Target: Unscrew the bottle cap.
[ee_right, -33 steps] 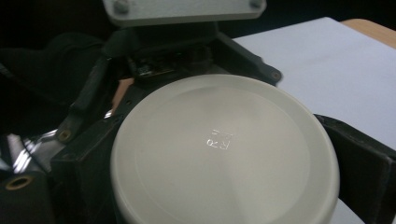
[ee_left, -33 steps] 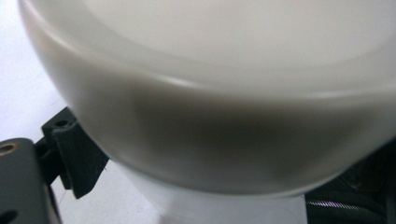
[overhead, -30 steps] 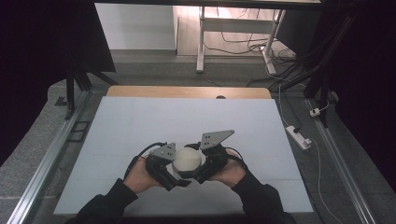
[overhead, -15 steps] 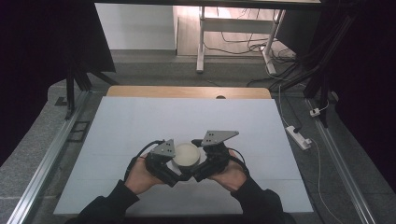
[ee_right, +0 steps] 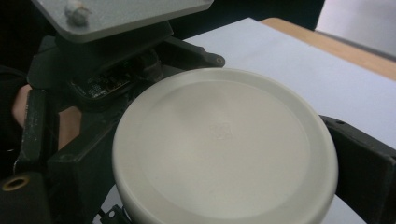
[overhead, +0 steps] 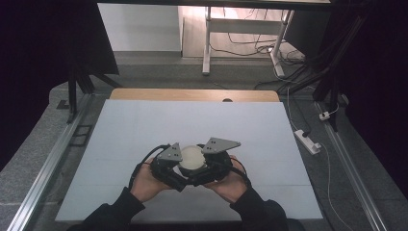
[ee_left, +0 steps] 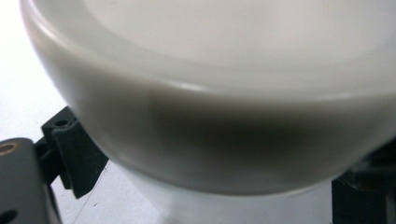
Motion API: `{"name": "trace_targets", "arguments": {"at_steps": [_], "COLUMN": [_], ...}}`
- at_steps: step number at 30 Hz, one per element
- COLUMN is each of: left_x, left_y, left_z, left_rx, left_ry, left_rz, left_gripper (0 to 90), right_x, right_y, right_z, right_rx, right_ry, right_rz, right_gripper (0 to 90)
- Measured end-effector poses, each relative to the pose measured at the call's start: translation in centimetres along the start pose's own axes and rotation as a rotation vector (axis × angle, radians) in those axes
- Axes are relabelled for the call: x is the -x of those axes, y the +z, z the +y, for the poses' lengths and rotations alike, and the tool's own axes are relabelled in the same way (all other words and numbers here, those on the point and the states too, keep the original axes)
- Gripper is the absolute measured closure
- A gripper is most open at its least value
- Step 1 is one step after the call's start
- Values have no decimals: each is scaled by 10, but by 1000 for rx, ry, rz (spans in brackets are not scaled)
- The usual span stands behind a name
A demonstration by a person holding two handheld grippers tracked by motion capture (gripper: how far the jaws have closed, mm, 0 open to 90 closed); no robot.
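Item: one round cream-white lidded container point(overhead: 193, 157), smooth domed top with a faint embossed mark at its centre, sitting at the near middle of the white table point(overhead: 144, 125), between the two hands. Left gripper point(overhead: 168, 166): pressed in from the left side, black jaws spread to either side of the container's body, which fills its own camera as a pale curved wall point(ee_left: 219, 121); it appears clamped on the lower part, though the contact itself is hidden. Right gripper point(overhead: 214, 163): brought in from the right, its jaws standing on opposite sides of the lid point(ee_right: 224, 147), and seemingly closed on the rim. Step in hand, as judged: a two-handed hold on the container, one gripper steadying the base while the other takes the top, most likely to twist or lift the lid free. Next move calls for: a firm, unmoving grip below, and a level turn or straight pull above so the smooth rim does not slip out
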State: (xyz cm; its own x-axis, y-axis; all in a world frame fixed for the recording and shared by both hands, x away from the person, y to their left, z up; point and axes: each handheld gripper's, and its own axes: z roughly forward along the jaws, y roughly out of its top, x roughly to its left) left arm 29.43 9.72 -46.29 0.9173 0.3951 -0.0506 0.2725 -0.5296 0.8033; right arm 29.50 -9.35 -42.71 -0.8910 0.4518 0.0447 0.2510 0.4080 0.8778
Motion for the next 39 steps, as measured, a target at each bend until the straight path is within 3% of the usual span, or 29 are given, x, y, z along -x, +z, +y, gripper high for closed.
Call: {"name": "trace_targets", "arguments": {"at_steps": [5, 12, 24, 27, 31, 33, 39], "left_x": [-1, -2, -2, -1, -1, -2, -6], "left_y": [0, -1, -2, -1, 0, -1, -5], "left_z": [-1, -2, -3, -3, -3, -3, -4], "left_rx": [7, 9, 8, 4, -1, 4, 33], "left_ry": [7, 36, 107, 114, 99, 83, 15], "left_rz": [-26, -93, -235, -241, -196, -171, -86], "left_gripper": [77, 77, 77, 77, 77, 77, 77], "right_x": [-1, 8, 18, 21, 22, 21, 18], "right_y": [0, -1, -5, -5, -4, -5, -13], "right_z": [0, -1, -3, -4, -5, -4, 2], "right_rx": [7, 3, 12, 10, -3, 5, 31], "right_ry": [-11, -20, -97, -102, -72, -54, -15], "right_rz": [2, 121, 343, 390, 362, 315, 172], "right_gripper": [65, 69, 71, 69, 47, 0, 0]}}
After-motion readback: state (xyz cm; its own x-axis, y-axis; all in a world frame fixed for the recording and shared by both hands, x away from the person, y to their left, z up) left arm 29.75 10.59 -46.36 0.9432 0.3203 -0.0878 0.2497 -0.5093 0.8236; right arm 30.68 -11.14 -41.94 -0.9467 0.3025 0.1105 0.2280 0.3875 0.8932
